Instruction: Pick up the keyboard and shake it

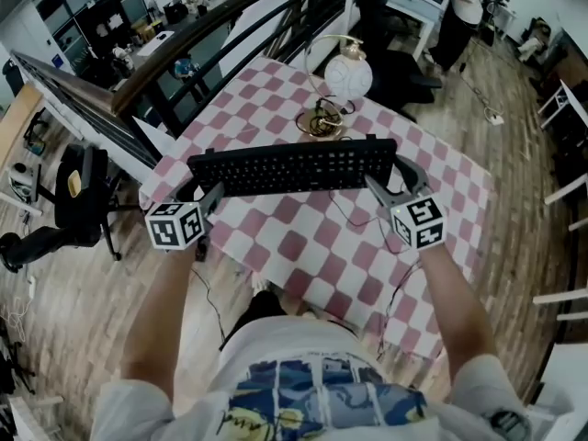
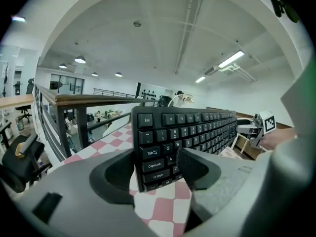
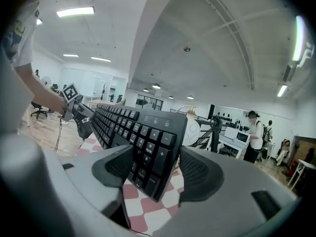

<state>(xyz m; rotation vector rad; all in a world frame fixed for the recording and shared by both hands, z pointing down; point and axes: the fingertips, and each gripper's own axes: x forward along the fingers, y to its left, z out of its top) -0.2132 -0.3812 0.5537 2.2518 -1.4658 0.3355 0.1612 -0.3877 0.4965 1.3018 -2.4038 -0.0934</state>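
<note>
A black keyboard (image 1: 294,166) hangs in the air above the pink-and-white checked table (image 1: 303,251), tilted so its keys face me. My left gripper (image 1: 207,196) is shut on its left end, the Esc and Tab side (image 2: 153,147), with one pad on the keys and the other behind the board. My right gripper (image 1: 384,187) is shut on the right end, over the number pad (image 3: 148,147). The left gripper view shows the far right gripper (image 2: 261,127), and the right gripper view shows the left gripper (image 3: 74,106). The keyboard's underside is hidden.
A lamp (image 1: 342,81) with a round white globe and brass base stands on the table just beyond the keyboard. A dark railing (image 1: 184,53) runs behind the table. A black office chair (image 1: 78,200) stands at left. A person (image 1: 464,7) stands far back right.
</note>
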